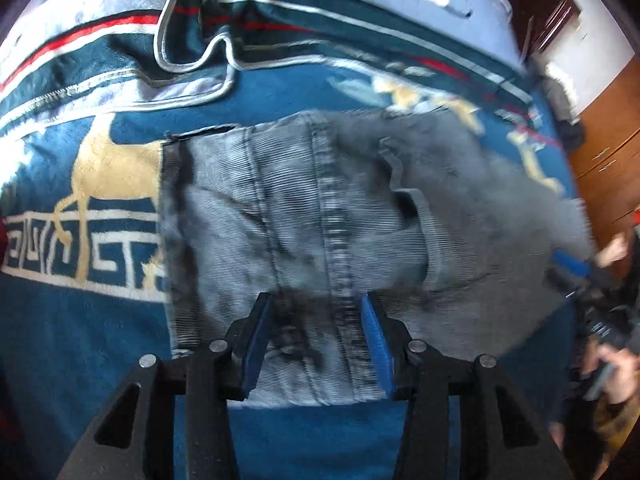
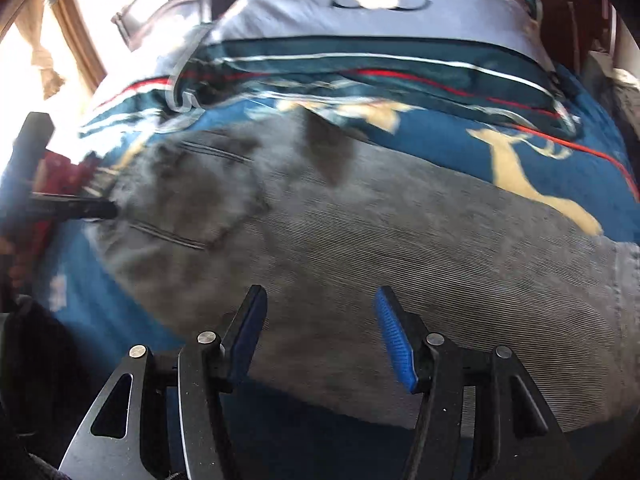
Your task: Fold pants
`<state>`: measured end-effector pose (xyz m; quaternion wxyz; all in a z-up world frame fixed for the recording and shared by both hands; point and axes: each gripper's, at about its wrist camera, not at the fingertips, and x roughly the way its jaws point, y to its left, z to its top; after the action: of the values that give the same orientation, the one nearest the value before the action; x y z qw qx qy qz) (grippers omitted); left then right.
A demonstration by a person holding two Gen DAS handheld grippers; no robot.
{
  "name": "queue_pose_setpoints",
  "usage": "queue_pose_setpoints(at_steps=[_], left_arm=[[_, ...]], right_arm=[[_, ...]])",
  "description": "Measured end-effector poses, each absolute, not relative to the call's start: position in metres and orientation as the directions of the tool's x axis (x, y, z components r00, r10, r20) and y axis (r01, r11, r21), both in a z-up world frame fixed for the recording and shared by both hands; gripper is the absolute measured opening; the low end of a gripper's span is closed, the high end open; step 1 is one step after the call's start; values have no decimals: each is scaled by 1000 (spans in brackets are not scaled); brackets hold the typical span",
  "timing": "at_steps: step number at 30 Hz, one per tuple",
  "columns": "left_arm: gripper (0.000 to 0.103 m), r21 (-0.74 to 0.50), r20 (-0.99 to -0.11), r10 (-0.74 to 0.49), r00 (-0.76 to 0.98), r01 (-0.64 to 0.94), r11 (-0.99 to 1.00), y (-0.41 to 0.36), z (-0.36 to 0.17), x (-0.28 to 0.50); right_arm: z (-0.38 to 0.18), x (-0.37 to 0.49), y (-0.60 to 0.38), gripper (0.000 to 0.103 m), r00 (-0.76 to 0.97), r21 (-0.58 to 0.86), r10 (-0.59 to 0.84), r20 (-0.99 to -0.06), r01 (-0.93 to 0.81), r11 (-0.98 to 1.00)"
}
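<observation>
Pants (image 1: pixel 320 216) made of grey ribbed cloth lie spread on the bed (image 1: pixel 80 320), on top of a blue blanket (image 1: pixel 60 152) with gold deer on it. They sit in the middle of the bed, and their near edge is close to the bed's near edge. My left claw (image 1: pixel 318 304) is spread wide and holds nothing. Its blue pads (image 1: pixel 376 340) hang just over the near edge of the pants, on both sides of a long seam (image 1: pixel 332 208). My right claw (image 2: pixel 320 300) is spread wide too and holds nothing. It hangs over the near edge of a plain part of the cloth, with a back pocket (image 2: pixel 200 200) farther off to its left. In the right wrist view I can see part of my other tool at the left side, close to the pants. The pictures are blurry, so I cannot tell if the pads touch the cloth or just float above it. The pants already look doubled over, because one cloth edge lies on top of the rest in the left wrist view. I think I am at the step of getting ready to grab for the next fold. Next, both claws should go down to the near edge, pinch the cloth tight, and lift it together. Then they can carry it over toward the far edge of the bed. I must pinch all the layers, or one may slip out and make the fold messy.
</observation>
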<state>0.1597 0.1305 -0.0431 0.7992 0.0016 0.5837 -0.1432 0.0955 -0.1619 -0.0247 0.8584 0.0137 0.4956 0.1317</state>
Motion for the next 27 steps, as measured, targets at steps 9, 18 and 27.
queue_pose_setpoints(at_steps=[9, 18, 27], left_arm=[[67, -57, -937, -127, 324, 217, 975, 123, -35, 154], [67, -79, -864, -264, 429, 402, 912, 18, 17, 136], [67, -149, -889, -409, 205, 717, 681, -151, -20, 75]], right_arm=[[-31, 107, -228, 53, 478, 62, 113, -871, -122, 991], [24, 50, -362, 55, 574, 146, 56, -817, 111, 983], [-10, 4, -435, 55, 509, 228, 23, -860, 343, 911]])
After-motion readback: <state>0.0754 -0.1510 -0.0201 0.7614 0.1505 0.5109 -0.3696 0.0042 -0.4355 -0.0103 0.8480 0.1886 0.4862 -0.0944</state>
